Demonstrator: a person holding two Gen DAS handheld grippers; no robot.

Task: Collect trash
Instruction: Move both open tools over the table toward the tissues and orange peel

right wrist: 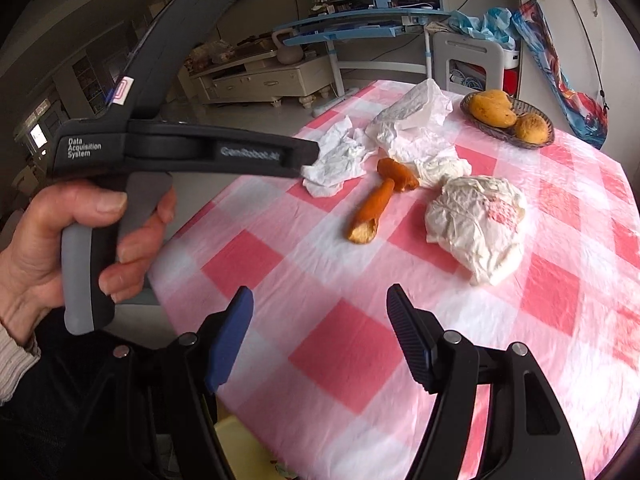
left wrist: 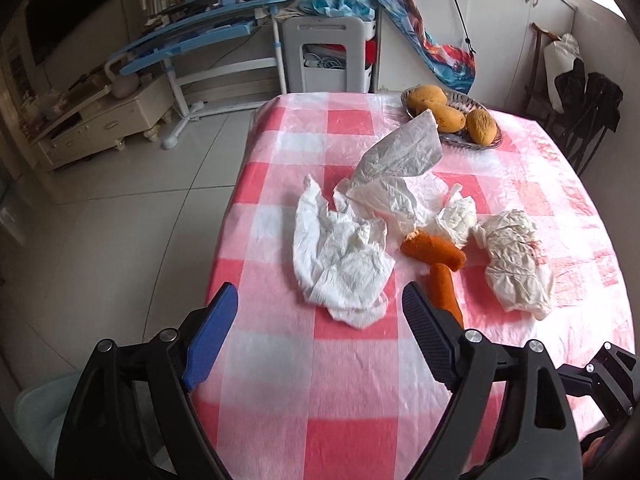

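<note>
A desk (left wrist: 352,400) in pink-and-white checked cloth carries crumpled white tissues (left wrist: 340,260), orange peel pieces (left wrist: 434,250), and a woven fruit basket (left wrist: 490,142).

You see a shiny pale tile floor (left wrist: 132,208) around the table (left wrist: 348,392). A blue desk (left wrist: 192,36) with books stands behind it, near a low cream cabinet (left wrist: 100,124). White cupboards (left wrist: 532,20) line the wall, maybe under a window.
</note>
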